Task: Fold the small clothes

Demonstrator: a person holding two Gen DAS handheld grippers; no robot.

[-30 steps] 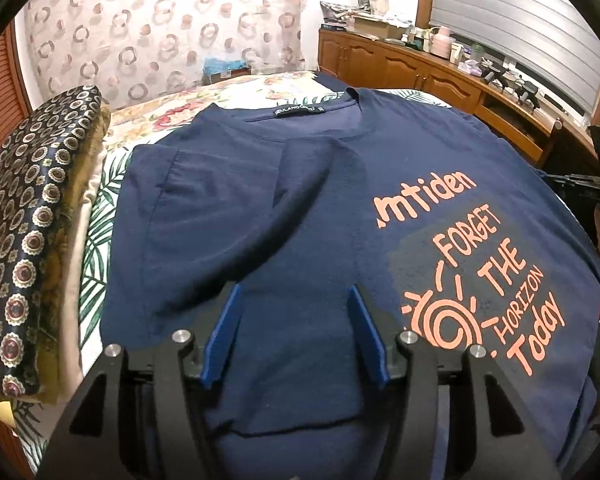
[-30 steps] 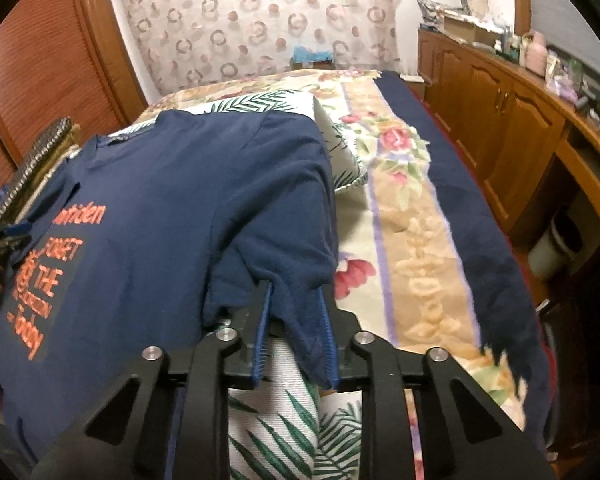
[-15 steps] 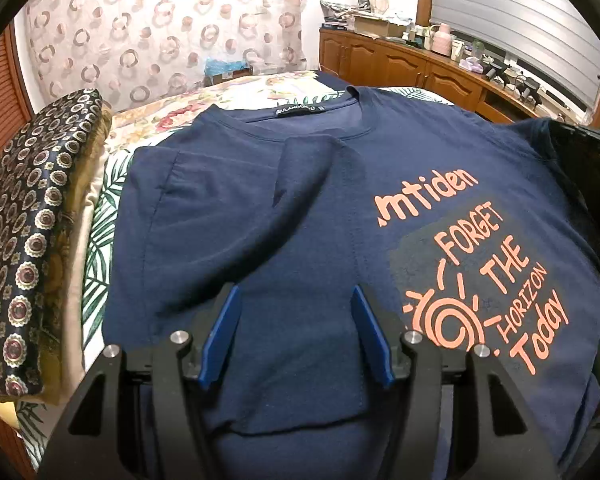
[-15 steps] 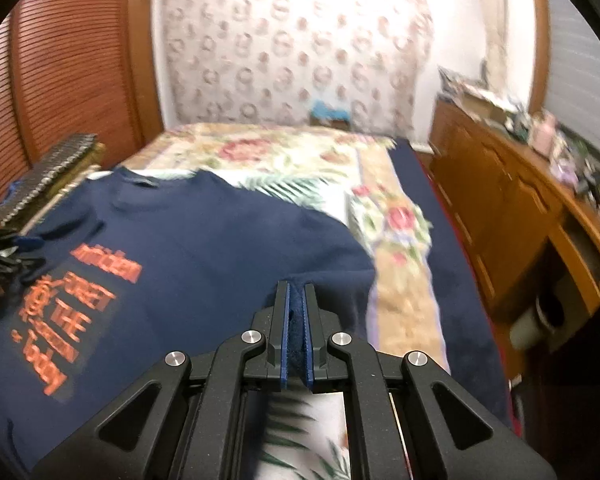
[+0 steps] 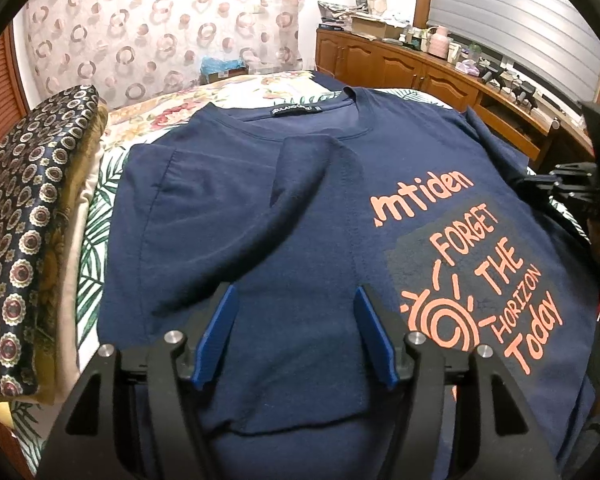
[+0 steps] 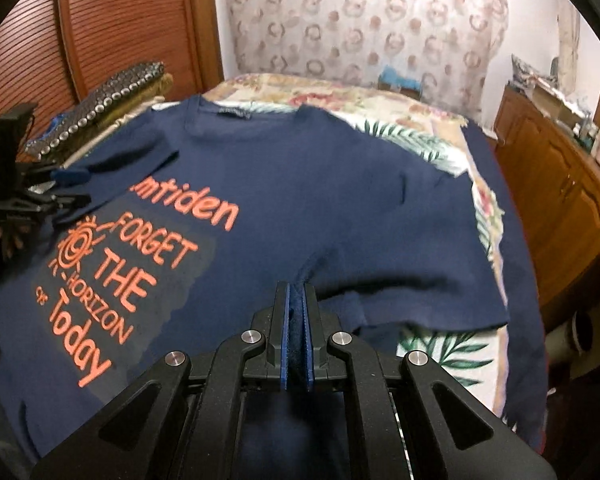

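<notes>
A navy T-shirt [image 5: 308, 216] with orange print lies face up on the bed; it also shows in the right wrist view [image 6: 300, 200]. Its left side and sleeve [image 5: 300, 176] are folded in over the chest. My left gripper [image 5: 296, 304] is open and empty, just above the folded part. My right gripper [image 6: 296, 304] is shut on the shirt's right sleeve edge and holds it lifted over the body of the shirt. The right gripper also shows in the left wrist view [image 5: 548, 184] at the shirt's right edge. The left gripper shows at the left of the right wrist view [image 6: 66, 188].
A patterned cushion stack [image 5: 28, 216] lies along the left of the shirt. The bed has a floral and leaf-print cover [image 6: 440, 344]. A wooden cabinet [image 6: 560, 200] with clutter on top runs along the right. A slatted wooden door [image 6: 112, 28] stands at the far left.
My right gripper closed on the right sleeve, lifted it and carried it left over the shirt. My left gripper stayed open and barely moved.
</notes>
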